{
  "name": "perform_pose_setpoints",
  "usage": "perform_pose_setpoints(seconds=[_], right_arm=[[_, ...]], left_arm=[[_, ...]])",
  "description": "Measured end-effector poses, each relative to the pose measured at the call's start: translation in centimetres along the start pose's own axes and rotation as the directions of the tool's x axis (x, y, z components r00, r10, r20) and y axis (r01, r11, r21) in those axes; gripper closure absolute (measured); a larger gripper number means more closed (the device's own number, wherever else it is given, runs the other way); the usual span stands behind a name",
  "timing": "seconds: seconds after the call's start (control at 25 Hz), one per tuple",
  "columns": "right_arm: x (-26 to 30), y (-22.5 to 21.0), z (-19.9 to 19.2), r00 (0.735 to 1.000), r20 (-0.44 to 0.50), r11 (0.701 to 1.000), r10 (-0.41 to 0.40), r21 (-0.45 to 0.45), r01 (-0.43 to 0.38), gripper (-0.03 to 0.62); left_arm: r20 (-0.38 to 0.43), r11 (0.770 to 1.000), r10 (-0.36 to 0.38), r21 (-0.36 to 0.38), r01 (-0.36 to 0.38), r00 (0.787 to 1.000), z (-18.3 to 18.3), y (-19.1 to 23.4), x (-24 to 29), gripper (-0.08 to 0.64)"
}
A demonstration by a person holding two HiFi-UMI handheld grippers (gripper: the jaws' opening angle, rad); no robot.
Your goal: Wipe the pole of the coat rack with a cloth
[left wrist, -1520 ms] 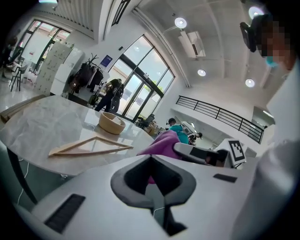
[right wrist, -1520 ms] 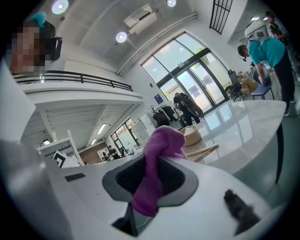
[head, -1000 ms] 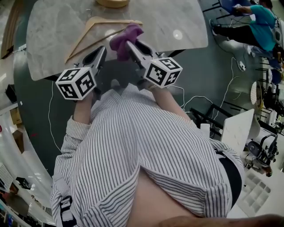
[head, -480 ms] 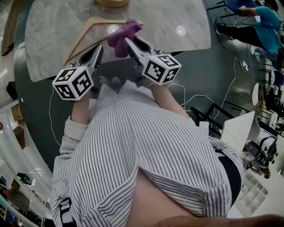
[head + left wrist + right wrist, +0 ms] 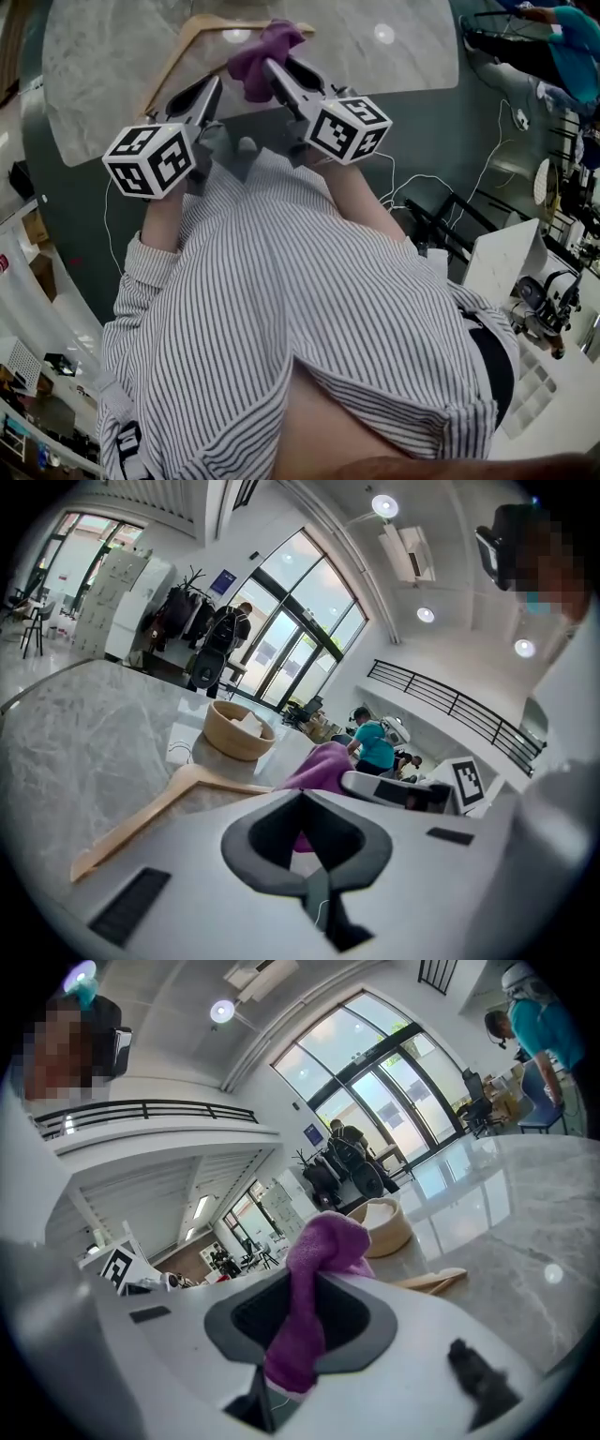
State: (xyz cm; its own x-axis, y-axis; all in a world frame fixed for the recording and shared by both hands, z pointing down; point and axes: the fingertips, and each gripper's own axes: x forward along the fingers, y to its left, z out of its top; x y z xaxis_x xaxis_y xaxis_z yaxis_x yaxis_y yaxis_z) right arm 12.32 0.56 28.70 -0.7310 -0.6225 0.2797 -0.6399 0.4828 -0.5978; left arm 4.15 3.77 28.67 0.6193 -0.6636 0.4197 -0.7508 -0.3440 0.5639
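Note:
A purple cloth hangs bunched from my right gripper, whose jaws are shut on it; in the right gripper view the cloth fills the gap and droops below it. My left gripper is beside it on the left, shut with nothing in it. Both are held over the near edge of a marble table. A coat rack hung with dark coats stands far off by the glass doors; its pole is too small to make out.
A wooden hanger lies on the table just beyond the grippers' tips, and a round wooden bowl sits further back. The person's striped shirt fills the lower head view. Cables and white furniture are on the floor at the right.
The head view has shifted, so the table and both grippers sit higher in the picture. The grippers keep the same pose side by side, and the cloth stays in the right one.

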Motion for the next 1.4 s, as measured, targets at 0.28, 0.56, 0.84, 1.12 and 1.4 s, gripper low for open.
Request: perform_pose_setpoints(seconds=[0.28,0.56,0.84,1.12,1.4], right_arm=[[3.8,-0.3,-0.7,0.998,0.000,0.998,-0.069,0.007,0.069,0.508],[6.7,-0.4,-0.9,0.991,0.011,0.990,-0.136,0.035,0.136,0.508],[8.9,-0.7,-0.2,0.980,0.045,0.981,-0.192,0.038,0.190,0.508],[9.2,-2.5,0.0,0.974,-0.003,0.974,-0.226,0.034,0.226,0.508],[9.8,-3.6,-0.2,0.976,-0.045,0.975,-0.214,0.051,0.216,0.508]], left_arm=[[-0.036,0.999,-0.020,-0.033,0.019,0.999,1.1,5.3,-0.5,0.549],[-0.082,0.995,-0.068,-0.074,0.062,0.994,2.0,8.9,-0.1,0.549],[-0.120,0.990,-0.130,-0.065,0.123,0.984,3.4,11.3,1.5,0.549],[-0.171,0.990,-0.133,-0.071,0.123,0.976,3.3,11.6,3.5,0.549],[-0.201,0.988,-0.136,-0.097,0.118,0.970,2.8,11.7,4.9,0.549]])
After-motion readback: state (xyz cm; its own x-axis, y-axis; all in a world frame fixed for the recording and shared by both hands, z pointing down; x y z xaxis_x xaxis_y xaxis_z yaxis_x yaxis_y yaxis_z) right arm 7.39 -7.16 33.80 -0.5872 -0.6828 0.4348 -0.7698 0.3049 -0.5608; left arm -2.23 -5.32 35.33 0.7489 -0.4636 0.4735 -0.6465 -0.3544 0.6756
